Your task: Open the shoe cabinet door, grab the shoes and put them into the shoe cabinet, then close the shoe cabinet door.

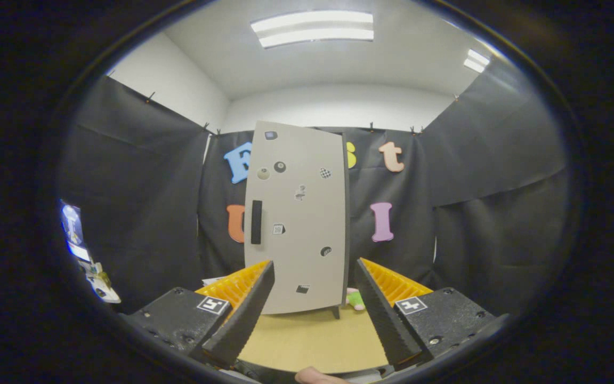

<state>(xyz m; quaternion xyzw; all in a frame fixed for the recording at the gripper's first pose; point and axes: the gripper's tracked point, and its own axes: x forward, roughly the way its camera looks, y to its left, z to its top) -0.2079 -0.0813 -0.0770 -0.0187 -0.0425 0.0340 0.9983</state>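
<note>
Cabinet (296,218) stands upright on the table (312,341), dead ahead at 12 o'clock from my claw (312,314), beyond the fingertips and apart from them. Door is shut; its long axis runs vertical. Handle (256,222), a dark vertical bar, sits near the door's left edge, roughly 11 o'clock from the claw, nearer the left finger (245,314) than the right finger (387,314). Claw is open wide, nothing between the fingers but bare table. A small pink-and-green thing (355,300) lies by the cabinet's foot at about 1 o'clock; I cannot tell if it is a shoe. A shut door fits both ends of the job, so I log no stage. Nothing stands between claw and handle.
</note>
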